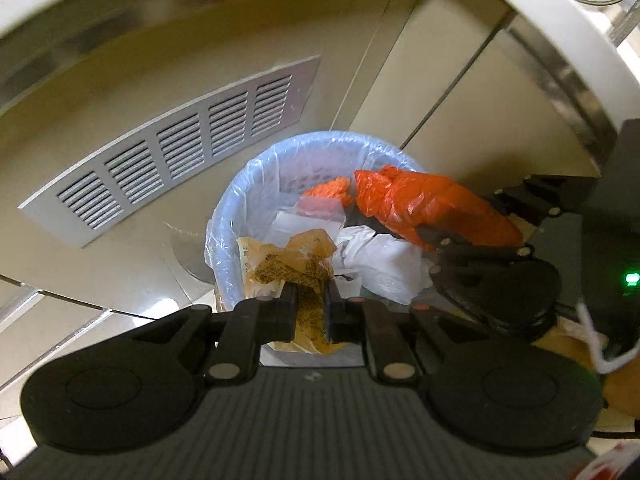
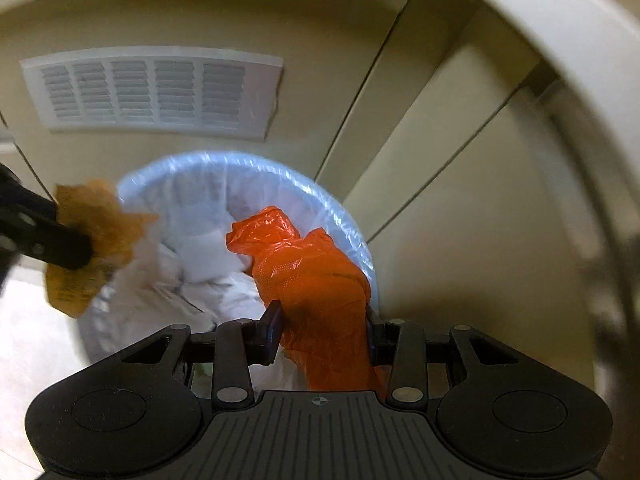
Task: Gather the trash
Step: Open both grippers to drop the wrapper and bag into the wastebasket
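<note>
A round bin (image 1: 224, 216) lined with a pale blue plastic bag (image 2: 344, 216) stands on the floor against a beige cabinet. White paper and plastic scraps (image 1: 380, 260) lie inside it. My left gripper (image 1: 311, 288) is shut on a crumpled amber wrapper (image 1: 292, 260) with dark print, held over the bin's near rim; the same wrapper (image 2: 96, 236) shows at the left of the right wrist view. My right gripper (image 2: 322, 312) is shut on a crumpled orange plastic bag (image 2: 316, 276), which hangs over the bin's right side. That orange bag (image 1: 428, 204) also shows in the left wrist view.
A grey louvred vent (image 1: 176, 148) sits in the cabinet panel behind the bin. A white curved counter edge (image 1: 560, 28) overhangs at the upper right. Cabinet doors (image 2: 460, 200) stand to the right of the bin. A device with a green light (image 1: 632, 279) is at the far right.
</note>
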The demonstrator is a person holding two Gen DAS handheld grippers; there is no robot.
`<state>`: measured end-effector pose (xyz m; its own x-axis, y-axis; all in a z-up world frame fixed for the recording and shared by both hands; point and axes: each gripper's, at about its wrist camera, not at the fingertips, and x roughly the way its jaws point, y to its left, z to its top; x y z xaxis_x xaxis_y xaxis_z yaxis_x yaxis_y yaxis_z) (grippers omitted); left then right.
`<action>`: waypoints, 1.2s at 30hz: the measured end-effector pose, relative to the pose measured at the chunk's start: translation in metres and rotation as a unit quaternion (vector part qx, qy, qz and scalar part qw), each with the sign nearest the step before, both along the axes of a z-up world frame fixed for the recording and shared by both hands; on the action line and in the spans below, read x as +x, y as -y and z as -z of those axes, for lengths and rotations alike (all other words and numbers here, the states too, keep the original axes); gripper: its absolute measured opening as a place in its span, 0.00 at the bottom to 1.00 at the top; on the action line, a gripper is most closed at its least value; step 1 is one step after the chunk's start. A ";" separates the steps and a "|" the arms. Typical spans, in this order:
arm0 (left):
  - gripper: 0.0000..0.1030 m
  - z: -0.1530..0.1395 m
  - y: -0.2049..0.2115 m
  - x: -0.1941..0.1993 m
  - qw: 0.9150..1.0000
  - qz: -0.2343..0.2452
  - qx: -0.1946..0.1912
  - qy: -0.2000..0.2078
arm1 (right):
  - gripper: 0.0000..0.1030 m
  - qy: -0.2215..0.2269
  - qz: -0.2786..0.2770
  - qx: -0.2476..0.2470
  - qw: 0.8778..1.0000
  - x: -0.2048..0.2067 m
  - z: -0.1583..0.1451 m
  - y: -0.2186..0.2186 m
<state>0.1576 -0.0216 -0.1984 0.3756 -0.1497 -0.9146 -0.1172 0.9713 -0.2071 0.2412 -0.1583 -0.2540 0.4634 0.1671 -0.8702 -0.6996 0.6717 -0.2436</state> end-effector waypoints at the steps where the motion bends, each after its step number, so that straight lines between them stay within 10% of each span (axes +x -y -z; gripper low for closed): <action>1: 0.11 0.004 0.000 0.002 1.000 0.001 0.000 -0.003 | 0.38 -0.006 0.001 -0.005 1.000 0.003 0.007 -0.002; 8: 0.11 0.027 0.007 0.011 0.999 0.023 -0.012 -0.020 | 0.38 -0.087 0.007 0.006 0.996 0.021 0.038 0.002; 36: 0.12 0.083 0.028 0.035 0.997 0.043 -0.021 -0.063 | 0.39 -0.114 0.016 0.042 0.992 0.035 0.062 0.007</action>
